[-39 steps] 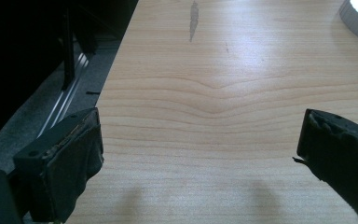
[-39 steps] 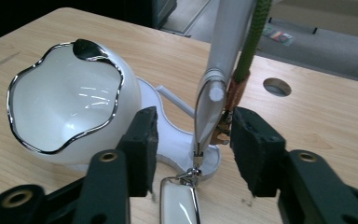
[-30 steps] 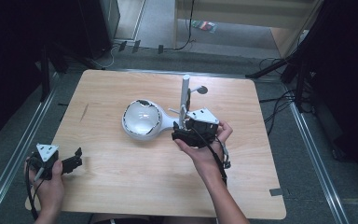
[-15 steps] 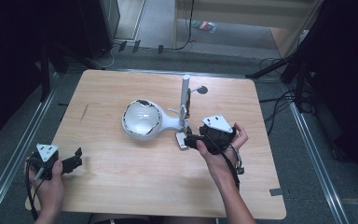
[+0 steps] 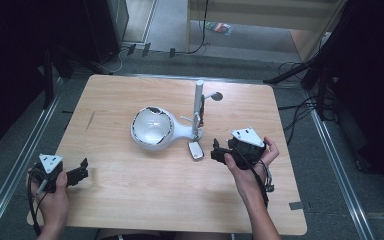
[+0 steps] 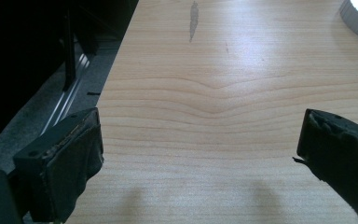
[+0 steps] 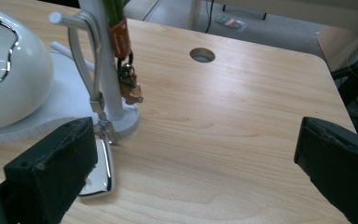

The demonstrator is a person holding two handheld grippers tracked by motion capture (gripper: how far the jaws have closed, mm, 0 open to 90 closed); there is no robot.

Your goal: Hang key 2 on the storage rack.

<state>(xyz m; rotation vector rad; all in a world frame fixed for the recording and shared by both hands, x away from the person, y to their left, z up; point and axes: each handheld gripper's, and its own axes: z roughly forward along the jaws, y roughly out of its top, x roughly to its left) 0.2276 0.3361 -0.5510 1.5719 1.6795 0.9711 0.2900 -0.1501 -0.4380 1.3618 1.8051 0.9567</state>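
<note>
From above, the right tool (image 5: pixel 216 152), wide open and empty, sits at three o'clock of the silver tag (image 5: pixel 196 149) by the white stand (image 5: pixel 198 102); its own camera shows the tag (image 7: pixel 98 168) beside one pad, so a careless closing could nudge the stand.

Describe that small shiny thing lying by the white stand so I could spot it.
Find the white stand with its dome and upright post mid-table. At the post's foot lies a key fob, chained to the stand. It is the only flat, chrome-edged tag there, just ahead of the right gripper.
</note>
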